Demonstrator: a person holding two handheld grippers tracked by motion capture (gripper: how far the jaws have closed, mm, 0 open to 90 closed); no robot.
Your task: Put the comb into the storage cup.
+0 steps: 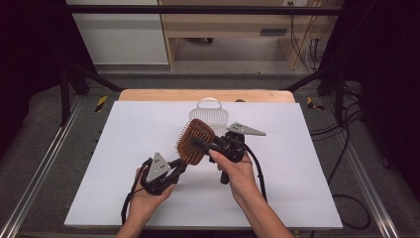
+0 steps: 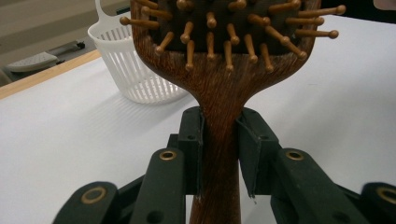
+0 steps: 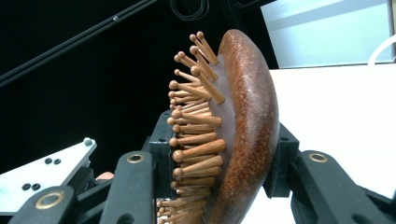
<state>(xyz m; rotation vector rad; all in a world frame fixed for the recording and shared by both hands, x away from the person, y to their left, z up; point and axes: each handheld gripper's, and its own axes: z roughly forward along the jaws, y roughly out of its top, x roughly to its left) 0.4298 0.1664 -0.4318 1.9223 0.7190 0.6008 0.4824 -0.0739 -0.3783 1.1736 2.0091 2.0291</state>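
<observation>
Hairbrush point(image 1: 195, 141) at frame centre, lifted off the table: left gripper point(image 1: 174, 167) clamps its handle, right gripper point(image 1: 204, 144) pinches its head; white basket point(image 1: 212, 113) behind, apparently its destination, holds nothing yet

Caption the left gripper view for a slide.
Left hand-held gripper clamps the wooden hairbrush handle; white basket behind.

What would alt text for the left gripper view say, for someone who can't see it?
A hand-held gripper clamps its two black jaws on the handle of a wooden hairbrush, bristles facing the camera. Behind it, a white slotted basket stands on the white table.
</observation>
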